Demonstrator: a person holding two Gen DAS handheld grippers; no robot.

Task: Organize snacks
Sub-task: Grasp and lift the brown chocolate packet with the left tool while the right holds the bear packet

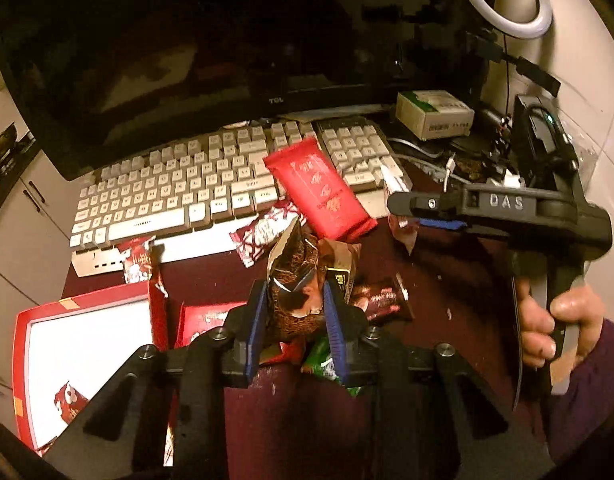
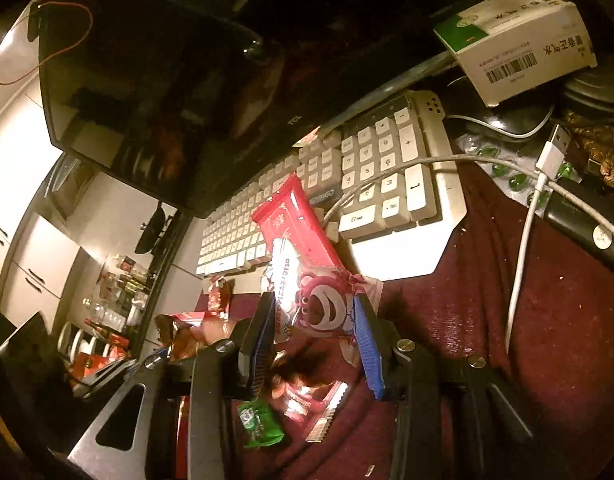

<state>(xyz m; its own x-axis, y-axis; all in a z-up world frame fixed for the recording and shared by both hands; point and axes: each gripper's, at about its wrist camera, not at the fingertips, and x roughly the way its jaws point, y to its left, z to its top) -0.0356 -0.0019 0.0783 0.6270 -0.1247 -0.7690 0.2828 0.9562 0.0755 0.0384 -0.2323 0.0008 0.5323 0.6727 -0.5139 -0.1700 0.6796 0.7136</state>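
Left wrist: one keyboard, one red box (open).

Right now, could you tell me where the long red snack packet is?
The long red snack packet lies slanted across the keyboard's front edge, between its main keys and number pad.

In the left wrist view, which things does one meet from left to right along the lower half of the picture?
Red box → brown snack packet held in the left tool → dark chocolate wrapper → hand gripping the right tool's handle.
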